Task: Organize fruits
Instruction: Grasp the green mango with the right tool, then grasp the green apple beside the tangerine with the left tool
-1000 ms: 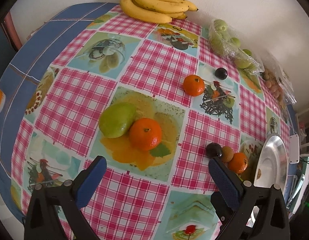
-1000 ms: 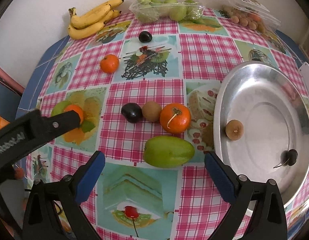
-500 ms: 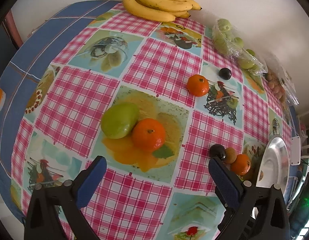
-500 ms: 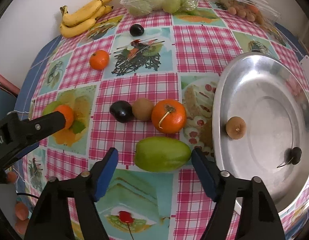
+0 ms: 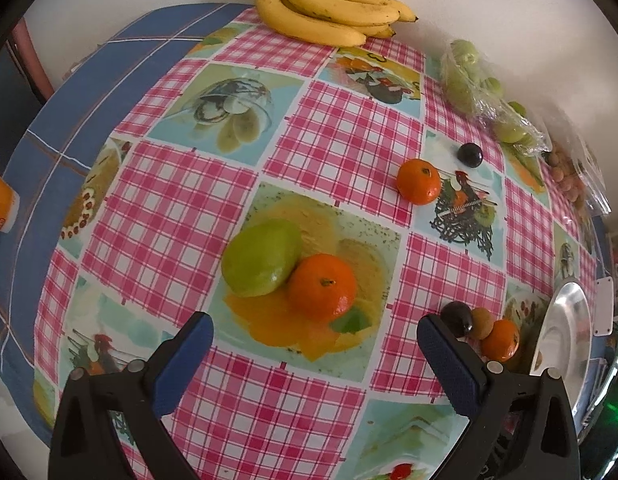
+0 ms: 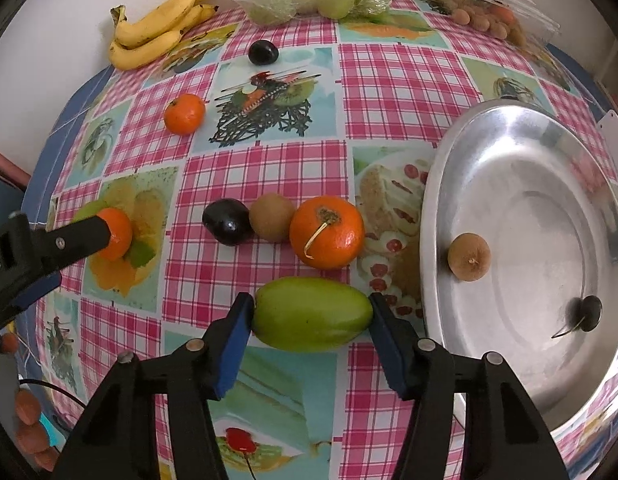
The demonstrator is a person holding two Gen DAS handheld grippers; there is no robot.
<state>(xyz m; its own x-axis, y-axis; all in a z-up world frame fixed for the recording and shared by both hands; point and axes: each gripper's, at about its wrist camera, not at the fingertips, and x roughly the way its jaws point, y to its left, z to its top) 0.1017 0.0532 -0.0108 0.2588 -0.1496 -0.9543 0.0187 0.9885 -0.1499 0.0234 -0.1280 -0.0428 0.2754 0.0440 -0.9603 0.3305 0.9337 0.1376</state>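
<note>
Left hand-held gripper [image 5: 313,344]: spread wide, hovering near a green mango [image 5: 261,258] and orange [image 5: 322,287]. Right hand-held gripper [image 6: 311,316]: pads touching both ends of a second green mango [image 6: 311,314] on the bench [image 6: 265,168]. Barely begun: two small fruits inside the steel tray [image 6: 437,216] at right. Outside it, counted: two mangoes, three oranges, two dark plums, one brown fruit.

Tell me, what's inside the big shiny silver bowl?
Inside the silver bowl sit a small round brown fruit and a little dark fruit with a stem. The right gripper's arm covers the bowl's near edge.
</note>
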